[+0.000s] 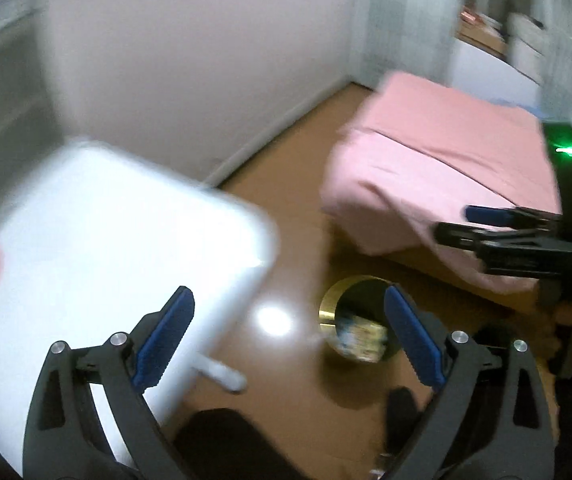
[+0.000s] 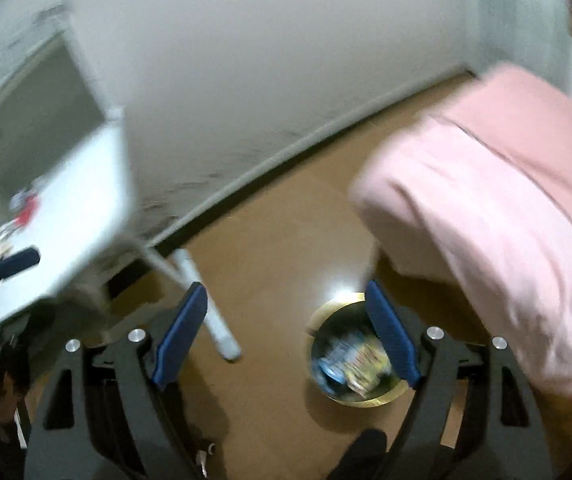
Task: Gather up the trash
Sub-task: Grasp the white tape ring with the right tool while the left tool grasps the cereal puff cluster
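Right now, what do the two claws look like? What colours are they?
Both claws look the same: the left claw and right claw each have black plastic arms with cut-out holes, round silver bolts, and two flat blue ridged fingers. In the left view, the right claw's black handle carries a glowing green light. No cables show clearly.

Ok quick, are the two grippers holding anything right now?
Left gripper: open, holding nothing.
Right gripper: open, holding nothing, above the trash bin.
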Demonstrator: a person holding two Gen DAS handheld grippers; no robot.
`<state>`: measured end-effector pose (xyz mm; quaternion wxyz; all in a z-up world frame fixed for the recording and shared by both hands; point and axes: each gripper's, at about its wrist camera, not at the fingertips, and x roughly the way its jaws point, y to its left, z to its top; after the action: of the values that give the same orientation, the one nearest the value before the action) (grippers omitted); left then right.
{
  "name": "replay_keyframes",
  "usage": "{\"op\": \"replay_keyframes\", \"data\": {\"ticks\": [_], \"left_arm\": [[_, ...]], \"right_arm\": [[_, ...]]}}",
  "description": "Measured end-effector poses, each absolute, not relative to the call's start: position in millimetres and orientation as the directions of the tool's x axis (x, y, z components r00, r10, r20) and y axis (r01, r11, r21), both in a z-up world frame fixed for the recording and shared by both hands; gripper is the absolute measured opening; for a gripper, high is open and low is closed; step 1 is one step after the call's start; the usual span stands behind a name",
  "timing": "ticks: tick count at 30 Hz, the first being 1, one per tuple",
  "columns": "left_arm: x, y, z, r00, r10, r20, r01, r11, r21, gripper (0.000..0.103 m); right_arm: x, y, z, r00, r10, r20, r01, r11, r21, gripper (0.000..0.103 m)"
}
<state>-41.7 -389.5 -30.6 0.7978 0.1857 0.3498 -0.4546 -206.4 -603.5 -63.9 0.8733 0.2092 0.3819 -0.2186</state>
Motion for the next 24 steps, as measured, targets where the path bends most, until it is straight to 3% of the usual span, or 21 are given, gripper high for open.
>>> {"op": "replay_keyframes", "data": {"ticks": [6, 10, 14, 20, 24], "left_arm": [[67, -231, -17, 0.562, -0.398, -0.725, 0.593, 0.805, 0.017, 0.094], [112, -149, -26, 0.576, -0.307, -0.758, 0.471, 0.882, 0.0, 0.094], [134, -90, -36, 0.559, -0.27, -0.784, 0.416, 0.909, -0.016, 0.094], [151, -52, -44, 0.544, -0.285, -0.789, 0.394, 0.917, -0.059, 0.094], [161, -50, -48, 0.526, -0.305, -0.794, 0.417, 0.906, -0.072, 0.094]], "right_arm": [[-80, -484, -28, 0.686, 0.01, -0.727, 0.182, 0.966, 0.185, 0.082], [6, -404, -33, 0.604, 0.153, -0.782, -0.054, 0.987, 0.152, 0.082], [84, -329, -44, 0.496, 0.188, -0.848, -0.24, 0.968, 0.074, 0.082], [146, -265, -59, 0.441, 0.17, -0.881, -0.379, 0.925, -0.012, 0.081], [163, -245, -65, 0.415, 0.174, -0.893, -0.421, 0.907, -0.019, 0.068]]}}
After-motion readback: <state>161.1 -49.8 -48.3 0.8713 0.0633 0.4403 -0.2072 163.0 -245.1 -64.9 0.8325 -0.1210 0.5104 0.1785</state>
